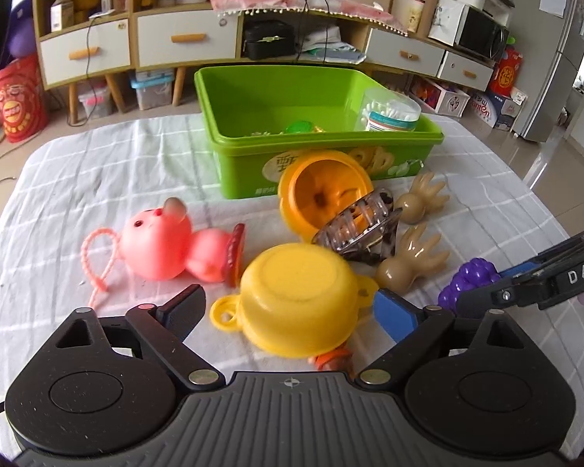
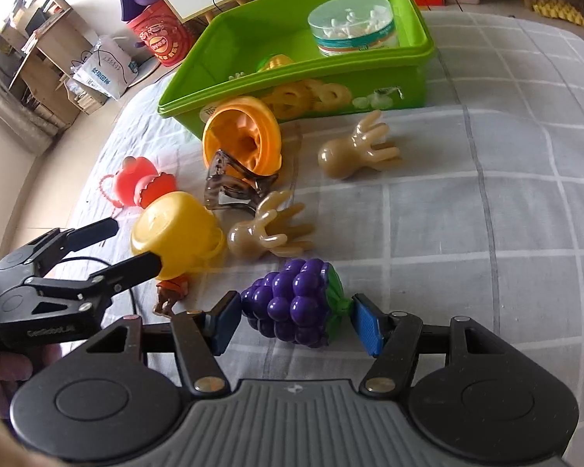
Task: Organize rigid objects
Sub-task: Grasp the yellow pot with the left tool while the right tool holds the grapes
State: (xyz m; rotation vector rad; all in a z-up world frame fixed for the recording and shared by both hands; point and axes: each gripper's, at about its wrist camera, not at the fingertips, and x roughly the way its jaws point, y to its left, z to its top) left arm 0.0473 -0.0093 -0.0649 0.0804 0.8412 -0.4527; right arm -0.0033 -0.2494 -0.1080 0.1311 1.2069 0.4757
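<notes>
While both grippers hover low over a checked cloth [image 2: 486, 202] strewn with toys, neither has a firm hold on anything yet. The right gripper [image 2: 296, 317] is spread wide around a purple plastic grape bunch [image 2: 292, 303]; its left pad sits just beside the grapes and its blue right pad nearly touches the green leaf end, but whether either pad presses on the toy cannot be told. The left gripper [image 1: 288, 311] is likewise released, its fingers straddling an upturned yellow toy pot [image 1: 298, 303] that lies tilted on the cloth. Beyond them stands a green bin [image 1: 408, 148], already holding a clear tub of cotton swabs [image 1: 389, 111] and some small pieces. Between pot and bin lie an orange cup [image 1: 323, 194] on its side, a smoky hair claw clip [image 1: 358, 229] leaning against it, two tan rubber hand toys [image 1: 408, 260], and a pink pig toy [image 1: 167, 245] with a cord. Several risks seem likely. The grapes are bumpy and rounded, so closing on the soft leaf tip could let them twist or pop out. The pot is smooth and domed, so a squeeze across it may send it skidding into the clip. A small figurine [image 2: 171, 292] lies beside the pot and could be knocked. The two grippers work close together and could collide.
</notes>
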